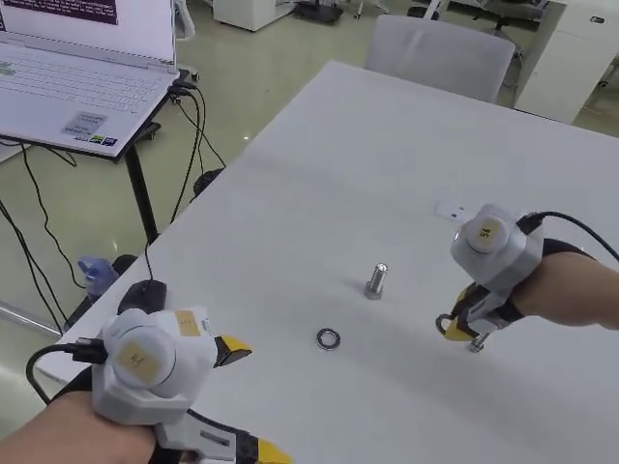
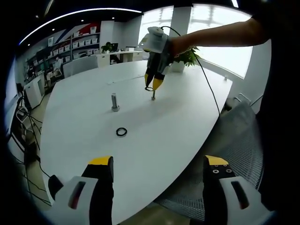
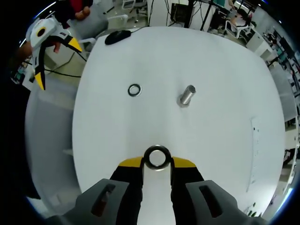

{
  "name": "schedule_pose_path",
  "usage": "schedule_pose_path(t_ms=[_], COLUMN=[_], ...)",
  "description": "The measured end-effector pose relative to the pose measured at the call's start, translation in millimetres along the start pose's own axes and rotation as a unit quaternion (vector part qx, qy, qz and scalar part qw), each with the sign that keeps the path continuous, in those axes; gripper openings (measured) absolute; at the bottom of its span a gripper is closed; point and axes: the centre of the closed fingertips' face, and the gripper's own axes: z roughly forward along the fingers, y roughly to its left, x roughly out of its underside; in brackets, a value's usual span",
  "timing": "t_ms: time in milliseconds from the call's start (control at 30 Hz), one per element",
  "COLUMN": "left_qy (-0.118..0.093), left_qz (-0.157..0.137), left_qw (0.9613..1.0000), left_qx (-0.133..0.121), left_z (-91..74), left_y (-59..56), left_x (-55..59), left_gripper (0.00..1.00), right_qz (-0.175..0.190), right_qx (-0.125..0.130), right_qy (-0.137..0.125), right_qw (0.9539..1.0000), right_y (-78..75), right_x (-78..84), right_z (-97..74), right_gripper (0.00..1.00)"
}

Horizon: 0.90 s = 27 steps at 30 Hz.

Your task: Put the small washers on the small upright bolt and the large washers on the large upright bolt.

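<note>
My right gripper [image 1: 456, 327] is shut on a washer [image 3: 157, 157], which it holds flat just above the small upright bolt [image 1: 476, 343] at the right of the white table [image 1: 387, 155]. The left gripper view shows that washer [image 2: 149, 88] a little above the small bolt [image 2: 153, 96]. The large upright bolt [image 1: 375, 280] stands mid-table with nothing on it. Near it, a dark washer [image 1: 328, 338] lies flat on the table. My left gripper [image 1: 253, 401] hangs open at the table's near left edge, its fingers [image 2: 101, 174] wide apart with nothing between them.
A laptop [image 1: 77, 77] on a stand sits off the table's left side, with cables running down to the floor. A black mouse [image 1: 143, 293] lies at the near left table edge. A grey chair [image 1: 435, 53] stands at the far end.
</note>
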Motion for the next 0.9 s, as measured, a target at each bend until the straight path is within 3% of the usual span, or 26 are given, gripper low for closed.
schedule_pose_path(t_ms=[233, 467, 900], left_qy=[-0.005, -0.010, -0.017], left_qz=[-0.001, -0.006, -0.006], left_qw=[1.0000, 0.9999, 0.9998], left_qx=[-0.005, -0.007, -0.011], left_z=[0.2, 2.7, 6.9], left_y=[2.9, 5.3, 9.1], left_x=[1.4, 2.5, 2.6], left_gripper=[0.81, 0.82, 0.86], right_qz=[-0.011, -0.019, -0.028], right_qx=[0.006, 0.009, 0.009], right_qy=[0.006, 0.006, 0.002], right_qw=[0.9999, 0.9998, 0.9996], right_y=[-11.6, -12.2, -19.3], right_x=[-10.0, -26.2, -48.3], right_z=[-5.9, -14.6, -12.6], right_gripper=[0.22, 0.22, 0.22])
